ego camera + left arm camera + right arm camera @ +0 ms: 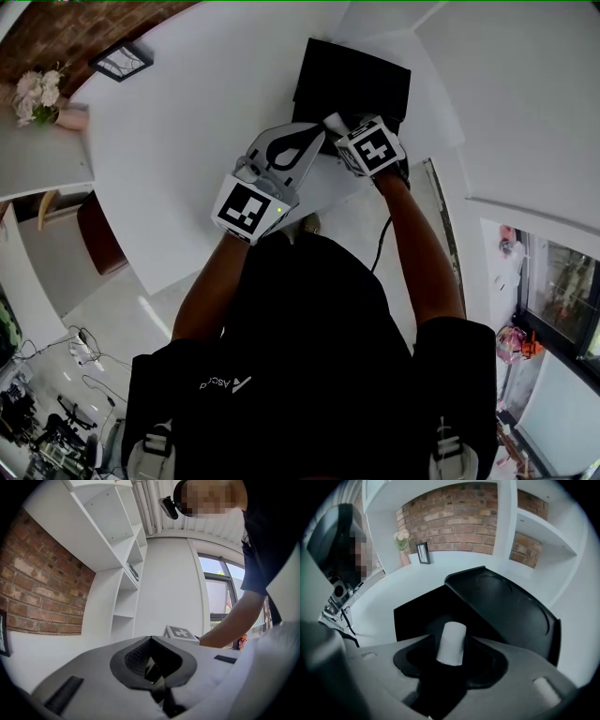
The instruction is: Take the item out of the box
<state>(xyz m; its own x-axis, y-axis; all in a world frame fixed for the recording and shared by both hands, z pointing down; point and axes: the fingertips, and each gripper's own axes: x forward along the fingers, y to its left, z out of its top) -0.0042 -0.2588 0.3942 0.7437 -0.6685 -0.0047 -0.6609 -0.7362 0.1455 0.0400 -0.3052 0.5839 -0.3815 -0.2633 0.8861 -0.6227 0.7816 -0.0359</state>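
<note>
From the head view, my left claw (pixel 317 139) and right claw (pixel 337 127) sit close together at the middle of the frame, over the near edge of the black box (pixel 361 80), which lies on the white counter (pixel 206 112) just above them. In the left gripper view, my left claw (pixel 150 638) has its jaws together with nothing between them, and a brick wall (pixel 42 592) fills the left side. In the right gripper view, my right claw (pixel 450 649) has its jaws apart, with a white cylinder (pixel 452 637) upright between them and a dark gap on either side. The box (pixel 501 606) lies open just behind the cylinder, its lid tilted back to the right. I cannot tell what the cylinder's base rests on.
</note>
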